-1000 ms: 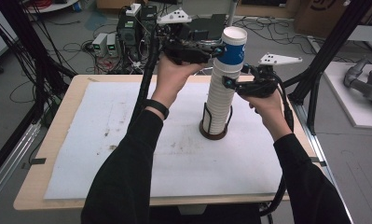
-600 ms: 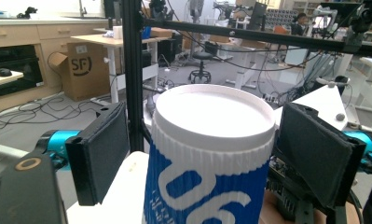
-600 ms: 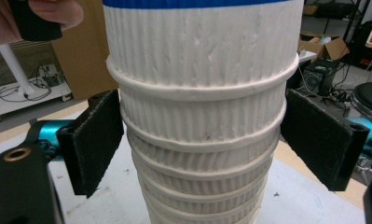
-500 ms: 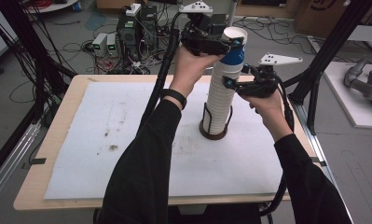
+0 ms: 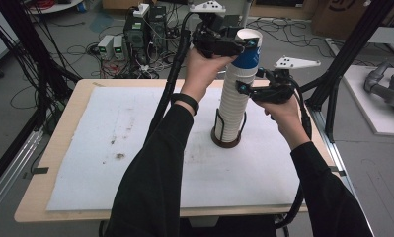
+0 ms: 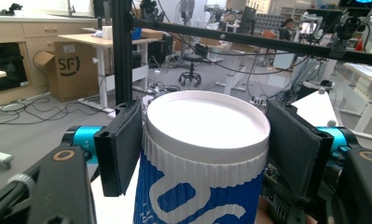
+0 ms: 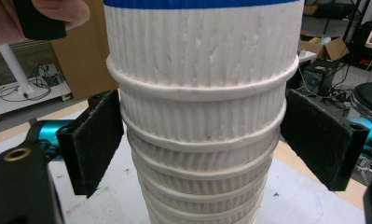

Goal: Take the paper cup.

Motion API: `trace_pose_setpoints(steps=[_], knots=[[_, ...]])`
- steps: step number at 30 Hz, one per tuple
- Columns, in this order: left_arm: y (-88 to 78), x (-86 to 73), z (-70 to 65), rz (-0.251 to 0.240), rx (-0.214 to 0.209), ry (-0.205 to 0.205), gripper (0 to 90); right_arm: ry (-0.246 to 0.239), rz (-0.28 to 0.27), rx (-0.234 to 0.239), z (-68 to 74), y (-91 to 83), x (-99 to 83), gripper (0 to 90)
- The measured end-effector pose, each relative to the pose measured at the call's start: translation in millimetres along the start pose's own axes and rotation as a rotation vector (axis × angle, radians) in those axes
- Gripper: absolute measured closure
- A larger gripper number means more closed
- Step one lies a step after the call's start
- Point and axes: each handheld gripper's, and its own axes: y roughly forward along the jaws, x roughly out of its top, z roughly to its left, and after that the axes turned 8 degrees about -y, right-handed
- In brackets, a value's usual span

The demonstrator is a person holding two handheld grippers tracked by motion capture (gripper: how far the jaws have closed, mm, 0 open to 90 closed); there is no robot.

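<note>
The blue-and-white ribbed paper cup (image 5: 246, 49) sits uppermost on a tall stack of white ribbed paper cups (image 5: 233, 101), which stands upright in a dark round wire holder (image 5: 227, 139) near the middle of the white-covered surface (image 5: 100, 163). The stack's long axis runs straight up from the surface, and the top cup shares that axis, its open mouth and rolled white rim pointing upward. The left gripper (image 5: 235, 45) reaches in level from the left at rim height, so the cup lies directly between its black pads; its jaws have just been closing, and in the left gripper view the pads (image 6: 123, 144) press on the cup (image 6: 204, 154) just under the rim, one on each side, so I read it as clamped on the top cup. The right gripper (image 5: 245, 90) comes in from the right lower down, about mid-height of the stack; in the right gripper view its pads (image 7: 97, 140) flank the white cups (image 7: 200, 140) and look to bear on the ribbed wall, steadying the stack, though the contact on the right side is hard to make out. Since the nested cups can only separate along the vertical axis, the coming move likely turns on lifting the top cup straight up while the lower gripper holds the rest down; any sideways pull would probably tilt the whole column in its holder.
</note>
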Motion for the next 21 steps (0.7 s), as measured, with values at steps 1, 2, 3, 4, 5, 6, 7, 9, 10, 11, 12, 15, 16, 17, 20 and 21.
trace_pose_setpoints(steps=[1,2,3,4,5,6,7,9,10,11,12,15,16,17,20,21], knots=[[-0.2,0.5,-0.4,-0.001,0.002,0.002,30.1,-0.001,0.0,0.0,-0.1,0.1,0.0,14.1],[-0.4,0.9,-0.6,-0.002,0.003,0.004,30.1,-0.002,-0.001,-0.002,-0.2,0.1,0.1,14.1],[-0.5,1.6,-1.3,-0.009,0.006,0.007,30.2,0.0,0.0,-0.001,0.2,0.1,0.2,14.1],[-0.9,2.5,-1.8,-0.012,0.01,0.011,30.2,-0.001,0.0,-0.002,0.4,0.2,0.2,14.1],[-1.1,3.5,-2.3,-0.017,0.011,0.013,30.3,0.0,0.0,-0.002,0.6,0.2,0.3,14.1],[-1.1,4.4,-3.1,-0.022,0.012,0.012,30.3,-0.003,-0.001,-0.004,0.5,0.3,0.3,14.1],[-1.4,5.7,-3.7,-0.022,0.016,0.015,30.3,-0.003,-0.001,-0.004,0.5,0.3,0.3,14.1],[-1.6,8.1,-4.8,-0.026,0.018,0.021,30.3,-0.001,-0.001,-0.004,0.5,0.2,0.3,14.1],[-1.8,9.0,-5.7,-0.033,0.021,0.02,30.3,-0.001,0.0,-0.004,0.6,0.2,0.3,14.1],[-2.3,10.1,-6.0,-0.037,0.021,0.025,30.3,0.0,0.0,-0.004,0.8,0.2,0.4,14.1],[-2.5,10.9,-6.7,-0.043,0.021,0.026,30.4,-0.001,0.0,-0.005,0.9,0.2,0.4,14.2],[-3.4,13.7,-8.4,-0.043,0.028,0.033,30.4,-0.002,0.001,-0.007,1.1,0.1,0.5,14.2],[-4.3,15.9,-9.8,-0.049,0.03,0.042,30.4,-0.002,0.001,-0.007,1.0,0.0,0.5,14.2],[-4.3,15.9,-9.8,-0.049,0.03,0.042,30.5,-0.001,0.001,-0.006,0.9,-0.1,0.4,14.2],[-6.2,19.3,-10.9,-0.061,0.033,0.045,30.4,-0.001,0.001,-0.007,1.1,0.0,0.5,14.2],[-6.6,20.6,-11.4,-0.062,0.033,0.044,30.4,-0.001,0.001,-0.007,1.1,0.0,0.5,14.2]])
